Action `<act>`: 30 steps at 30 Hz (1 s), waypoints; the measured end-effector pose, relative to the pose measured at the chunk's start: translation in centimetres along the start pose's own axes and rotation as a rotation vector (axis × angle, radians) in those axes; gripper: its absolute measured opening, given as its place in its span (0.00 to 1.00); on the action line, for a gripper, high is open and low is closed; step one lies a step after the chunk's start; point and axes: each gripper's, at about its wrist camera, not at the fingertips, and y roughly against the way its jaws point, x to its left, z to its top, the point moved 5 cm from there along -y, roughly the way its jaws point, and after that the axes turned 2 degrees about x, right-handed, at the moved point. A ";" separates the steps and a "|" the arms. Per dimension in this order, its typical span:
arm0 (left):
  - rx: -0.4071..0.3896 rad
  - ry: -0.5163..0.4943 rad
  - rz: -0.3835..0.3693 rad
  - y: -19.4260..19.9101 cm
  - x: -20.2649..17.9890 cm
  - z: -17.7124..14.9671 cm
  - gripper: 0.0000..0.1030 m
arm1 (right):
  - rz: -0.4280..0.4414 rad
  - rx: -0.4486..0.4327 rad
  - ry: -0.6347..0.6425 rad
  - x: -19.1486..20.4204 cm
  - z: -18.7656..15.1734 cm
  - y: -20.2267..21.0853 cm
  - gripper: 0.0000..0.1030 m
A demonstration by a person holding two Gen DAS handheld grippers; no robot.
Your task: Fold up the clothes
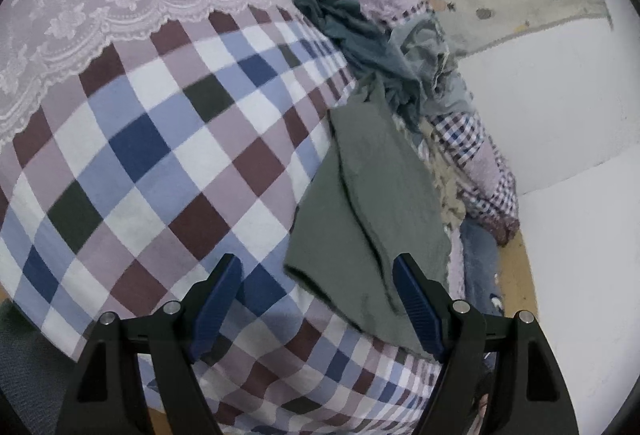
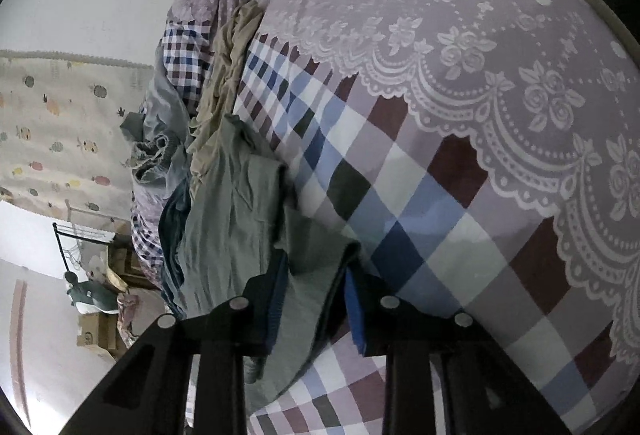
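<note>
I have the grey-green garment (image 1: 360,203) lying on the bed, on the checked bedspread (image 1: 160,155), along the edge where a heap of other clothes (image 1: 384,51) is piled against the rumpled quilt. Its long axis runs away from me, from the near hem up toward that heap.

My left gripper (image 1: 318,299) hangs with its fingers spread wide and nothing between them; the garment's near corner sits just ahead and slightly toward the right-hand finger, so a short push forward would straddle that hem.

My right gripper (image 2: 314,299) is nearer the work: the garment (image 2: 236,211) drapes between its fingers, and the blue pads look pinched on a fold of it, though cloth covers the contact and I can't be sure how firm the hold is.

As I judge it, the left needs to take the free corner so both hands can lift and spread the garment flat.
</note>
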 end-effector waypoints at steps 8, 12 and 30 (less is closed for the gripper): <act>-0.023 -0.040 0.004 -0.6 -0.7 0.7 0.58 | -0.028 -0.005 0.047 0.6 -0.1 -0.4 0.27; 0.000 -0.045 0.014 -1.2 -0.7 0.6 0.43 | -0.050 -0.003 0.073 0.8 0.0 -0.7 0.23; -0.088 -0.035 -0.072 1.7 -1.1 1.7 0.01 | -0.166 -0.110 0.314 3.2 -1.5 1.7 0.01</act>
